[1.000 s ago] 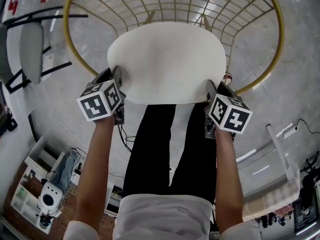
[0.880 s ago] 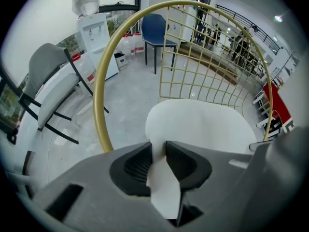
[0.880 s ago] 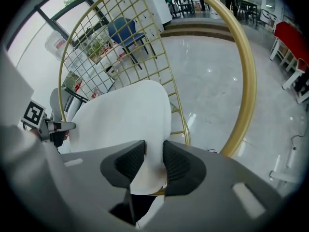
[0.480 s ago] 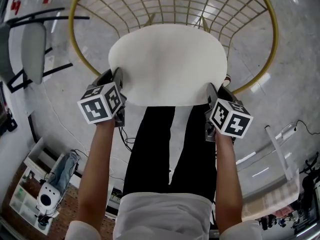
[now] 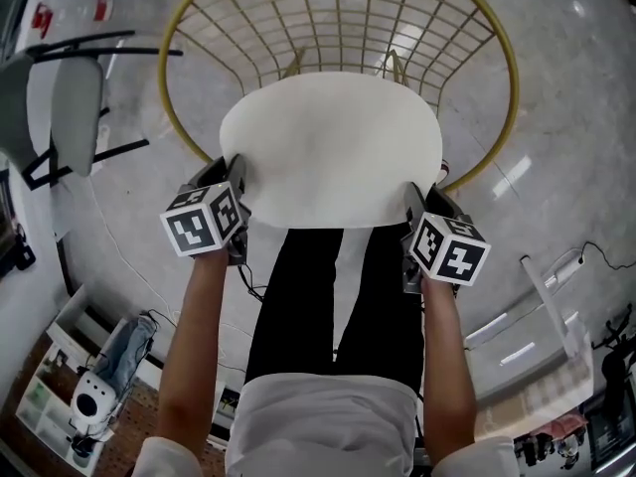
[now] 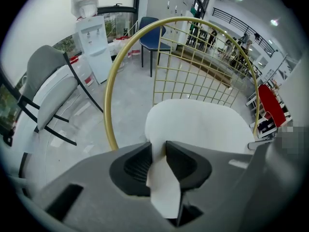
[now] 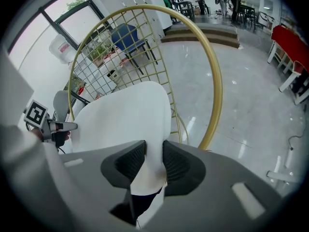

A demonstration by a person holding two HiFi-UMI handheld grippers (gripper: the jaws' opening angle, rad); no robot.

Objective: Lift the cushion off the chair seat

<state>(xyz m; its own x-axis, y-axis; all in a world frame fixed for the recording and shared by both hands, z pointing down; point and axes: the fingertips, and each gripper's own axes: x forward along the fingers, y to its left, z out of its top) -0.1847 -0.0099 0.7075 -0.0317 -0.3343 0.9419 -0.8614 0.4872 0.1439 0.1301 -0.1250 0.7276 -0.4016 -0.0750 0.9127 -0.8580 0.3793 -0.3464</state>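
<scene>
Bright, even indoor light fills every view, and shadows are faint and soft. Ceiling lamps (image 6: 275,21) leave white streaks of glare on the glossy floor (image 5: 576,117), and a window (image 7: 72,6) adds daylight. The white cushion (image 5: 333,147) is almost washed out, with little surface detail. Both gripper views are strongly fisheye: straight lines bow, corners go black, and the nearest foreground looks slightly soft.
</scene>
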